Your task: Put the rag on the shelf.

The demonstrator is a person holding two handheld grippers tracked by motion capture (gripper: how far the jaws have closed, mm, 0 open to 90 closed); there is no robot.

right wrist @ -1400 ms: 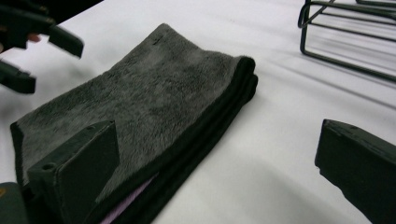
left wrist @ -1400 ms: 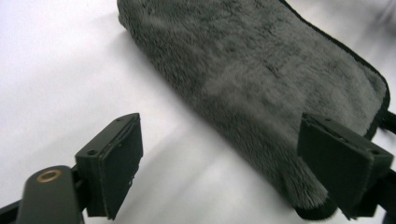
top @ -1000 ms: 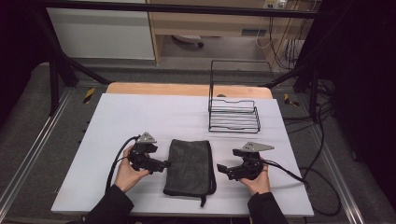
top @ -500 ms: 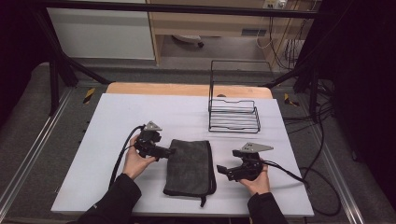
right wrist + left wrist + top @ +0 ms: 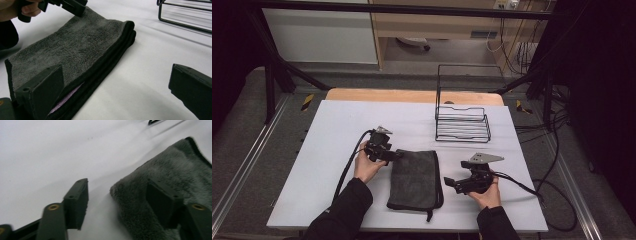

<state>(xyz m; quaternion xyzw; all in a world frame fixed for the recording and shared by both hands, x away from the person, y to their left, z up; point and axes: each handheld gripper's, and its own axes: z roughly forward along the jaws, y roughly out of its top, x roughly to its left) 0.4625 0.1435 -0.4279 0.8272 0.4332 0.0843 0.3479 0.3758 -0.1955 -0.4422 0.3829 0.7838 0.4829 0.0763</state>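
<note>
Table (image 5: 337, 130): white top. Towel (image 5: 416, 179): grey, folded, lying flat at the near middle between both hands, long axis running away from the person. Rack (image 5: 462, 122): black wire, well beyond it. Left gripper (image 5: 396, 155): nearer, jaws spread and straddling the towel's far left corner (image 5: 117, 188), one jaw on the cloth. Right gripper (image 5: 447, 183): jaws wide apart, just beside the towel's right edge, holding nothing.
</note>
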